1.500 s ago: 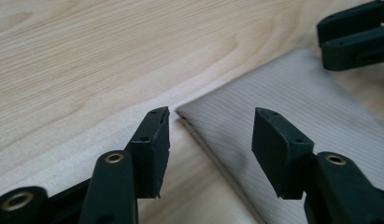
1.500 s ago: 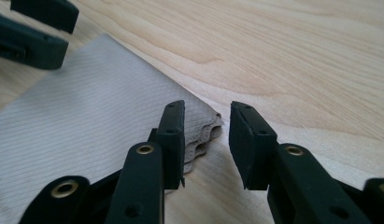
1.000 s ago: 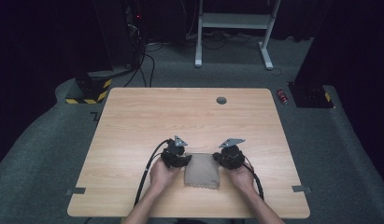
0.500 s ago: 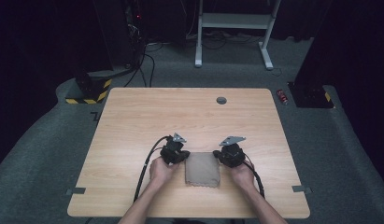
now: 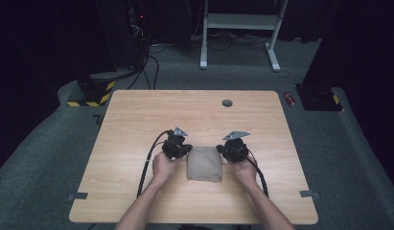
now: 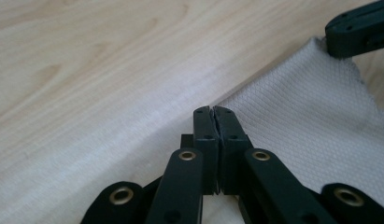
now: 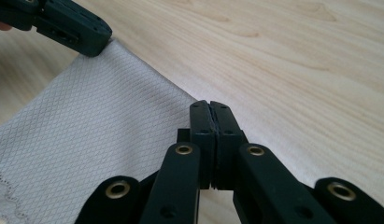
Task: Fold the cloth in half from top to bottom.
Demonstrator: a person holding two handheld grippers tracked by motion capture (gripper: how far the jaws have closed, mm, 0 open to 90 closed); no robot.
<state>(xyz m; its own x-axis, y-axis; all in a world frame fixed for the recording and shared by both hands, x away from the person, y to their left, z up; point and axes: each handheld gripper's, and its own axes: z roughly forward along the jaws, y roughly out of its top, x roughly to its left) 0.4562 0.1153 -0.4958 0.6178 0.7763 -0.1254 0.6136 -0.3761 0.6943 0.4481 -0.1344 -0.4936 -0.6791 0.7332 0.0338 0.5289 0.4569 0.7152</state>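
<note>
A folded beige cloth (image 5: 204, 164) with a scalloped near edge lies flat on the wooden table (image 5: 137, 120), between the person's two hands. My left gripper (image 5: 185, 149) is shut on the cloth's far left corner. In the left gripper view its jaws (image 6: 213, 111) meet right at that corner of the cloth (image 6: 311, 107). My right gripper (image 5: 222, 151) is shut on the far right corner. The right gripper view shows its closed tips (image 7: 210, 105) pinching the edge of the cloth (image 7: 96, 121). Each gripper view also catches the other gripper at the opposite corner.
A round grommet hole (image 5: 227, 102) sits near the table's far edge. Black cables trail from both grippers toward the near edge. On the floor beyond are a yellow-black striped base (image 5: 91, 93), a white frame (image 5: 237, 21) and a small red can (image 5: 291, 99).
Both grippers and the cloth have shifted slightly away from the person; the jaws stay shut on the far corners.
</note>
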